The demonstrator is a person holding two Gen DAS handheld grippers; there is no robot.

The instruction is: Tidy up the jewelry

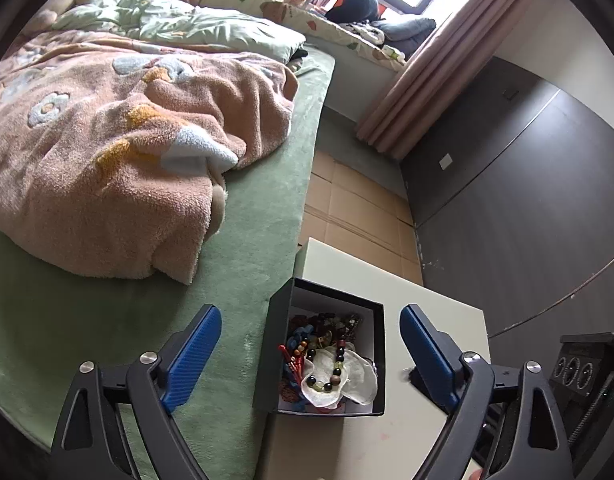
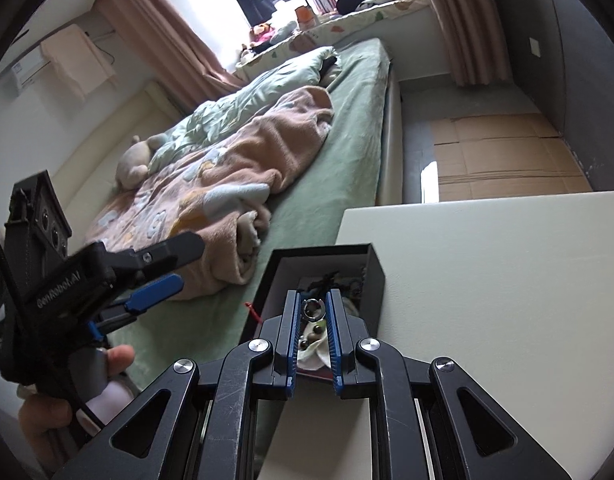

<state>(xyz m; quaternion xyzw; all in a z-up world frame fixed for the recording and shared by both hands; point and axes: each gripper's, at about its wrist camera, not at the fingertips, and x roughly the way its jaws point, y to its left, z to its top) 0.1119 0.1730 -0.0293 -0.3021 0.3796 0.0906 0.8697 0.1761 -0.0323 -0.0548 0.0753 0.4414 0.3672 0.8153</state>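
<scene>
A black jewelry box [image 1: 377,360] with a white lining stands open on a white table [image 1: 427,320] beside the bed. It holds several bead bracelets [image 1: 327,364], red cords and a white pouch. My left gripper [image 1: 311,344] is open and empty, its blue pads wide apart above the box. In the right wrist view my right gripper [image 2: 314,308] is shut on a small silver ring [image 2: 313,307] and holds it over the box [image 2: 377,276]. The left gripper [image 2: 155,276] shows at the left there.
A bed with a green sheet [image 1: 243,260] and a pink fleece blanket [image 1: 127,152] lies left of the table. Flattened cardboard [image 1: 359,208] covers the floor beyond the table. A dark wardrobe [image 1: 527,200] stands to the right. Curtains [image 1: 435,76] hang by the window.
</scene>
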